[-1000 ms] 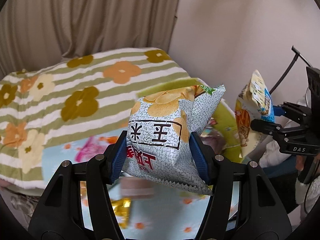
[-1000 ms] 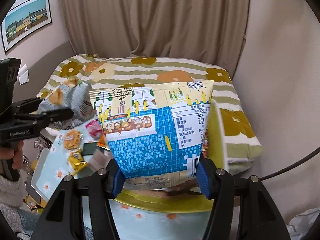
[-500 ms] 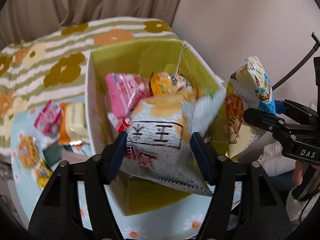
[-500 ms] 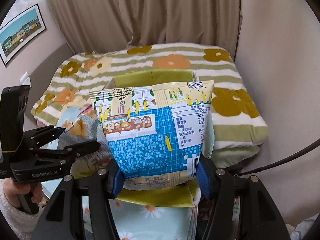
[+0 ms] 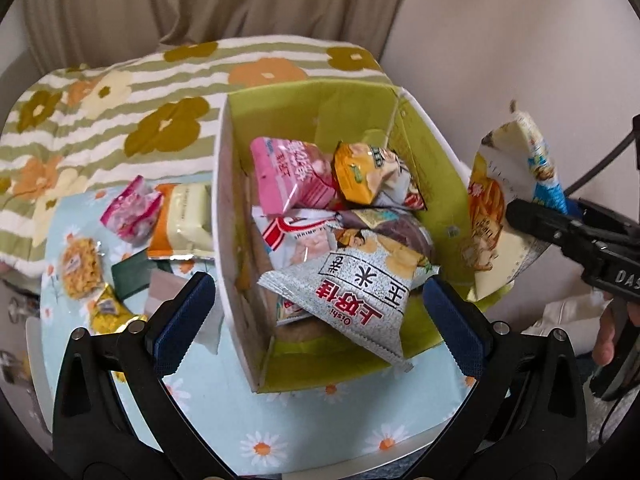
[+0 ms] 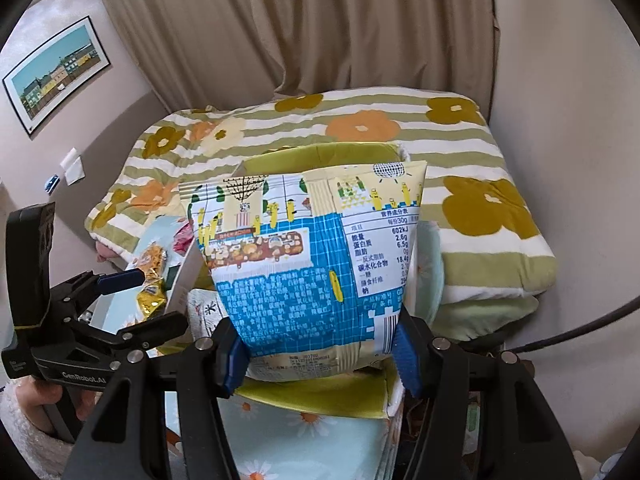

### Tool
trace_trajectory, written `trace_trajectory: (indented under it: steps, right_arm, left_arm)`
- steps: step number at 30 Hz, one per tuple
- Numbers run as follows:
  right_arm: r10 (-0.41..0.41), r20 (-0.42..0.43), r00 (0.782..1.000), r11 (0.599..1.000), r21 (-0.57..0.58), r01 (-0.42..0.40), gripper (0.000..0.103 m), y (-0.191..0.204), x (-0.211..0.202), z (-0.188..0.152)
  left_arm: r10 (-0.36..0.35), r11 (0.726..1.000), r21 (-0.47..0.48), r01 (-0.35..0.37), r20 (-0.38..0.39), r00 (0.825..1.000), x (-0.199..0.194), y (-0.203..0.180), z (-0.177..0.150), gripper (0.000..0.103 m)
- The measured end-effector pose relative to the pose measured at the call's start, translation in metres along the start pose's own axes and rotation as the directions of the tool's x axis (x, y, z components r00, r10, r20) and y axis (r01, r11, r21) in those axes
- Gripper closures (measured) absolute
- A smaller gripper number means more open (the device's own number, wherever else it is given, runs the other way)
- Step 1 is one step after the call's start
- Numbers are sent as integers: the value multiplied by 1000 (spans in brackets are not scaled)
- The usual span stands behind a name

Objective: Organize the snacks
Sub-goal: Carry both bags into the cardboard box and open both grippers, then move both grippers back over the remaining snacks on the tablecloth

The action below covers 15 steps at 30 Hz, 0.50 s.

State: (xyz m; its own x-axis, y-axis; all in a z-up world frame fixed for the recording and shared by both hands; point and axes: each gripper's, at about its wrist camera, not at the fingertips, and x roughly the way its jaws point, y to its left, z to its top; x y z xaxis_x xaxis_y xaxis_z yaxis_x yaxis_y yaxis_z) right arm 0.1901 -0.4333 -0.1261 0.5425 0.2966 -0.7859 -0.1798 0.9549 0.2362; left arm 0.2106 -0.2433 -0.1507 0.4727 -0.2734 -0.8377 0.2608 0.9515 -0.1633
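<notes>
Left claw (image 5: 318,316) spread wide, grey bag (image 5: 352,292) between, in box (image 5: 424,148); right claw (image 6: 320,354) clamps blue bag (image 6: 312,256).

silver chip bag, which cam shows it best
Left wrist view: the silver chip bag lies whole atop the snacks in the green box, label readable. Right wrist view shows only a sliver behind the blue bag.

box (image 5: 416,132) top: open | inside: snack bags piled, far corner (image 5: 320,120) bare | left: loose snacks (image 5: 132,216) crowd the table (image 5: 320,412) | near edge: free
</notes>
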Motion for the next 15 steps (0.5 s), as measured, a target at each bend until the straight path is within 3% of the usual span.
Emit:
trace_trajectory:
  steps: [6,8,9,12,15]
  right_arm:
    - [27,-72,997,999,-16,-29,45,4,24,2]
    - [21,-62,998,999,-35,-23,24,4,25,4]
    - [28,-33,999,999,-42,-29,4,5,23,5]
    - [67,24,997,997,-32,-66,0,0,13,5]
    - [60,2,998,998,-25,-60,0,-5,14,4]
  left_arm:
    - [45,998,-35,-45,7,999,-7,10,-2,0]
    - [54,997,-50,-53,4,999,-9,13,-3,0]
    - [58,997,-54,-58,3,998,-9,15,-4,0]
    - [87,994,-59,-87,3,996,-16,20,-5,0]
    - [106,992,-67,-106,7,994,-20,26,-6,0]
